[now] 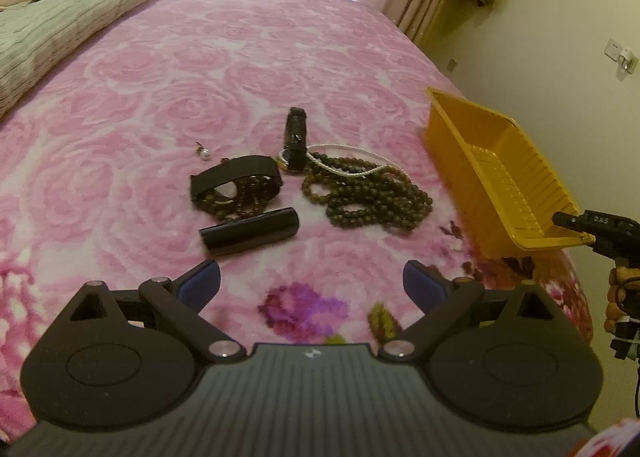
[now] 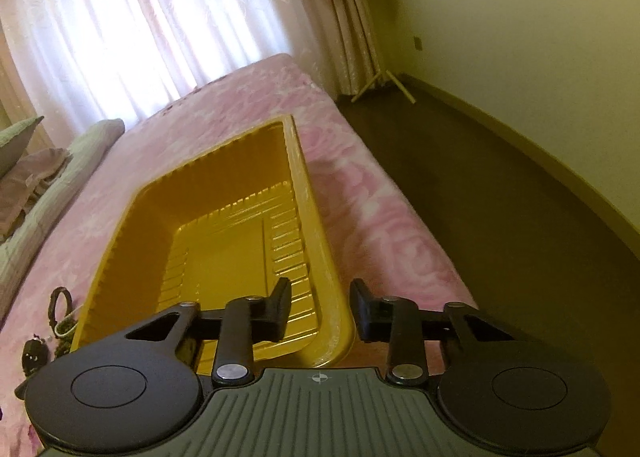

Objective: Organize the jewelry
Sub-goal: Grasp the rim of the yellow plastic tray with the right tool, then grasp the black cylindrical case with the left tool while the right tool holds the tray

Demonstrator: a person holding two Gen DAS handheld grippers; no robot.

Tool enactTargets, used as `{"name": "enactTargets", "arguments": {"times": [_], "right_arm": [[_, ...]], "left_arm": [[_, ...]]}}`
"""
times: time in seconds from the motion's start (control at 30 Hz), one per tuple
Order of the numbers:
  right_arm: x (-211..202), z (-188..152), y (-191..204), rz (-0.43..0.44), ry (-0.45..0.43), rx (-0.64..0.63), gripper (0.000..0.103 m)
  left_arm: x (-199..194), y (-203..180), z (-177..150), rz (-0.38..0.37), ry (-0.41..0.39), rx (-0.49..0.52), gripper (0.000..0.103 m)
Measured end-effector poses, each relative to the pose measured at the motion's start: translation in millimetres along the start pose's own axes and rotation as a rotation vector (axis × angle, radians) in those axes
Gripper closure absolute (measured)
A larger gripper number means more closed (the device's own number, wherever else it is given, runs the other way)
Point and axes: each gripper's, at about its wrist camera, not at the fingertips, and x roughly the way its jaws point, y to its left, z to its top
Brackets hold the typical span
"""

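Jaws: our right gripper [image 2: 319, 311] straddled the ribbed yellow plastic tray's [image 2: 296, 161] near wall, apparently not yet pinching, probably to steady it; left gripper [image 1: 311, 283] gaped empty.

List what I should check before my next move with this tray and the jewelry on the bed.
1. Yellow tray free of contents: ok, nothing lies inside.
2. Right gripper lined up on the tray: ok, its fingers straddle the near wall.
3. Firm hold on that wall: not ok, a gap shows beside the inner finger.
4. Left gripper free: ok, open with nothing between its fingers.
5. Jewelry clear of the tray: ok, the bead necklace and black tube lie apart from it on the bedspread.
6. Tray sitting flat: cannot tell.
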Motion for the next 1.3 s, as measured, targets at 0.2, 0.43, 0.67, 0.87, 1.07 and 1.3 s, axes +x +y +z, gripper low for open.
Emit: {"name": "enactTargets", "arguments": {"times": [0.2, 0.43, 0.67, 0.87, 1.07, 1.3], "right_arm": [[5, 2, 5, -0.001, 0.018, 0.006, 0.091], [-4, 10, 16, -0.032, 0.037, -0.013, 0.096], [-23, 16, 48, -0.094, 0.014, -0.182, 0.098], [-44, 9, 86, -0.159, -0.026, -0.384, 0.098], [-59, -10, 117, -0.222, -0.05, -0.558, 0.098], [-52, -15, 143, -0.268, -0.029, -0.664, 0.098]], "left_arm": [[1, -4, 2, -0.009, -0.006, 0.028, 0.006], [-1, 5, 1, 0.001, -0.018, 0.026, 0.006], [-5, 19, -1, 0.049, -0.057, 0.089, 0.006], [8, 34, -6, 0.084, -0.058, 0.206, 0.012], [26, 36, -3, 0.073, -0.043, 0.359, 0.024], [43, 34, 6, 0.045, -0.001, 0.478, 0.045]]}}
